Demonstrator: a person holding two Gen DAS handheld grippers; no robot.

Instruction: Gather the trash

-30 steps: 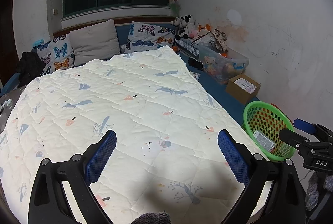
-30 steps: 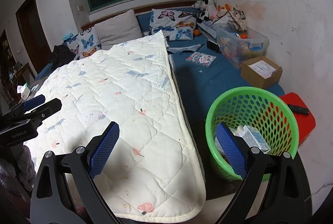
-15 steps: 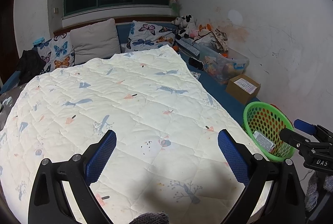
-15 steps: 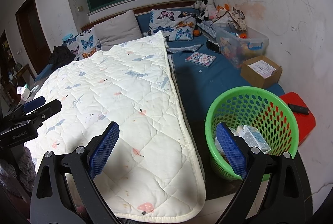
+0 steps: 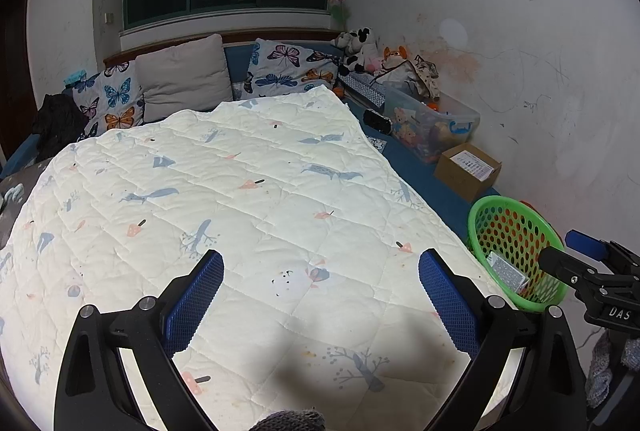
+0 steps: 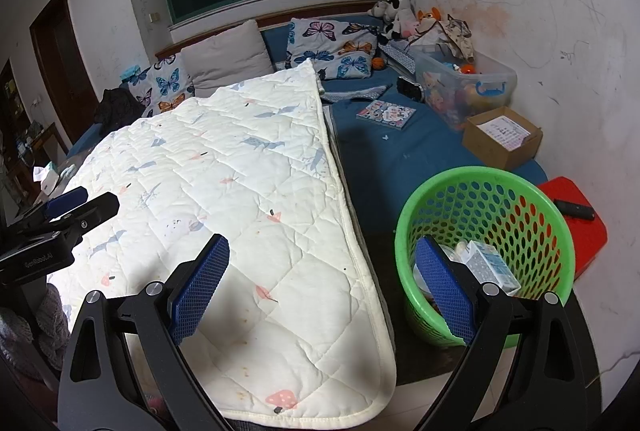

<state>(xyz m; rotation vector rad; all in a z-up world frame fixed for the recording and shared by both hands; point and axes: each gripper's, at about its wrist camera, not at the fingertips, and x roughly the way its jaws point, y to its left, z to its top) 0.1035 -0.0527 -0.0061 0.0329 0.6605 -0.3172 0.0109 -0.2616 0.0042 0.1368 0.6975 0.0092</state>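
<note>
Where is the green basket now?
The green basket stands low on the right in the right wrist view, between the white quilt and a red stool.

the letters "das" stand in white on the black body of the right gripper, seen at the right edge of the left wrist view. in the right wrist view, "genrobot.ai" runs in small pale letters along the black body of the left gripper at the left edge. a white printed label lies on top of the cardboard box by the wall; its print is too small to read.
</note>
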